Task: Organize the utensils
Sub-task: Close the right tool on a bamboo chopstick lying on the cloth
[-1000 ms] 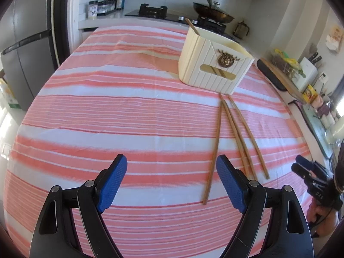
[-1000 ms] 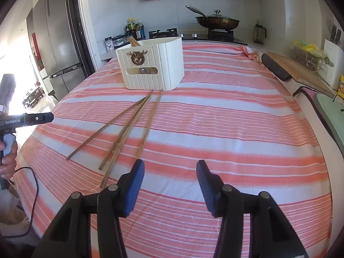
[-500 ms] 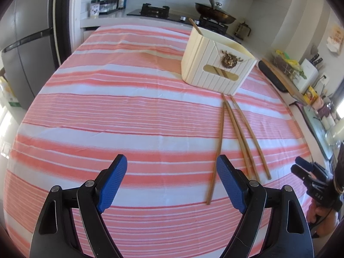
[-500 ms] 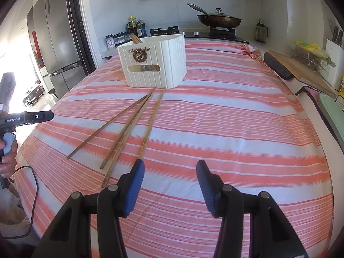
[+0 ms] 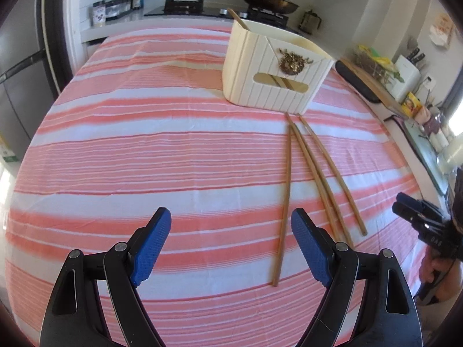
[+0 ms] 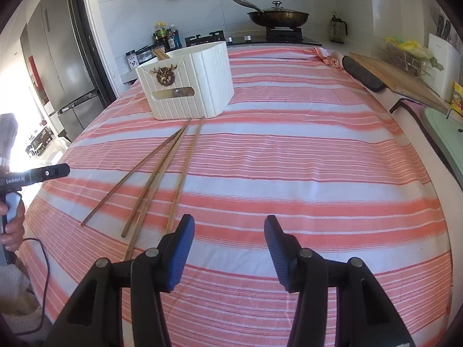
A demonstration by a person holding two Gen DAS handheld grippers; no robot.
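Several wooden chopsticks (image 5: 315, 170) lie fanned on the striped tablecloth, their far ends near a cream ribbed utensil box (image 5: 275, 69). The box holds chopsticks, one sticking out at its back corner. My left gripper (image 5: 230, 222) is open and empty, just left of the chopsticks' near ends. In the right wrist view the chopsticks (image 6: 162, 170) lie left of centre below the box (image 6: 191, 84). My right gripper (image 6: 228, 225) is open and empty, its left finger just beside the near chopstick ends. Each gripper shows at the edge of the other's view.
The pink and white striped tablecloth (image 6: 303, 156) covers the table. A stove with a lidded pan (image 6: 277, 14) and bottles stands behind. A cutting board (image 6: 396, 78) and counter items line the right edge. A fridge (image 6: 60, 66) stands at the left.
Both grippers have moved slightly forward toward the box; the box and chopsticks look a little nearer. Both grippers stay open and the chopsticks have not moved.
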